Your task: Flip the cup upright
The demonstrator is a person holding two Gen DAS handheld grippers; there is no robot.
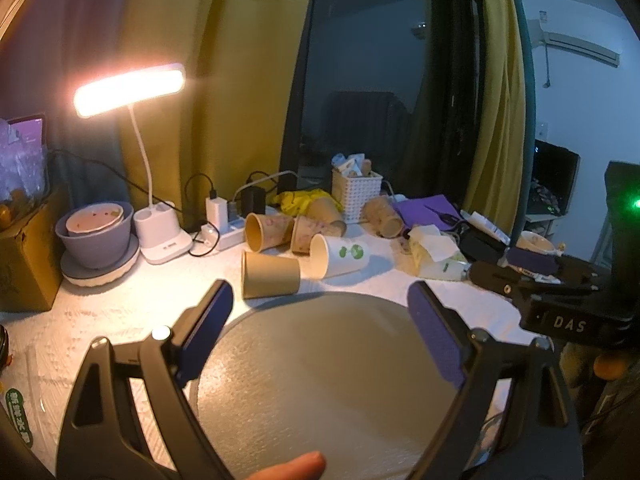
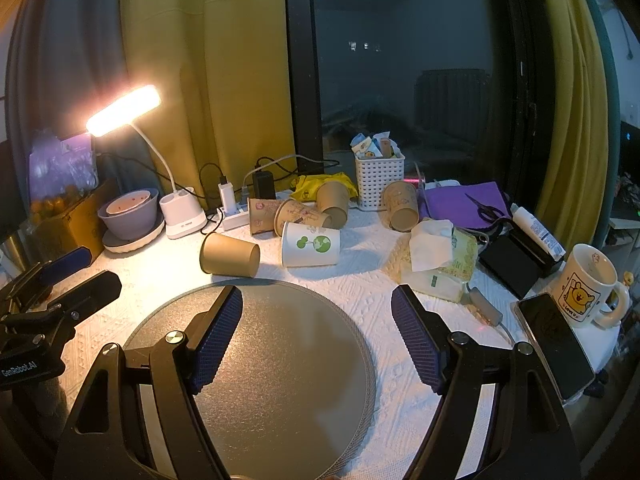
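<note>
Several paper cups lie on their sides on the white table. A plain brown cup lies nearest, beside a white cup with a green print. More brown printed cups lie behind them. A grey round mat lies in front of the cups. My left gripper is open and empty above the mat. My right gripper is open and empty above the mat. The right gripper also shows at the right edge of the left wrist view.
A lit desk lamp, a stacked purple bowl, a power strip, a white basket, a tissue pack, a phone and a mug stand around the cups.
</note>
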